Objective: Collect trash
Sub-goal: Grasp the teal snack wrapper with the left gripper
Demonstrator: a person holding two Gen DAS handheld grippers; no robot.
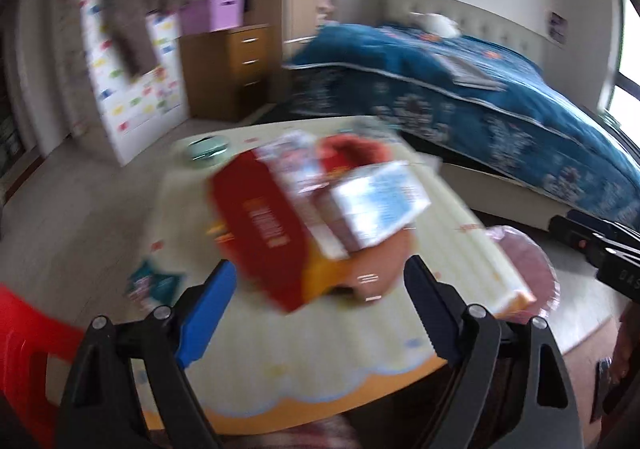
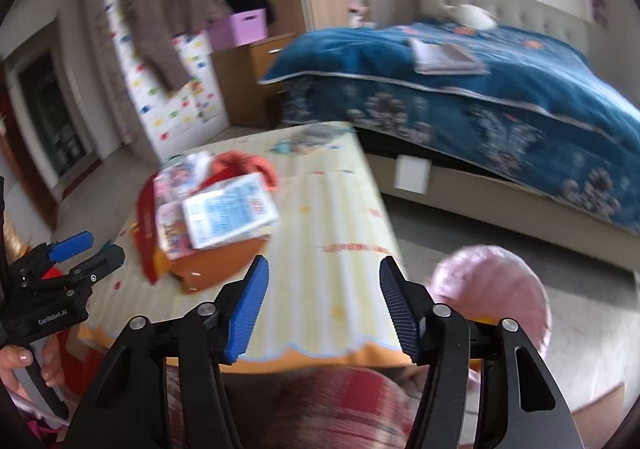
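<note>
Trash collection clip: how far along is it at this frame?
Early. Nothing looks collected: the pile of boxes lies on the table, and the pink-lined bin beside it shows no trash. Left gripper and right gripper have open, empty jaws. Grasping and binning remain.

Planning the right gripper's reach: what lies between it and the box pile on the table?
In the right wrist view, only bare striped tablecloth lies between the open right gripper and the box pile; the pink bin sits off to the right.
</note>
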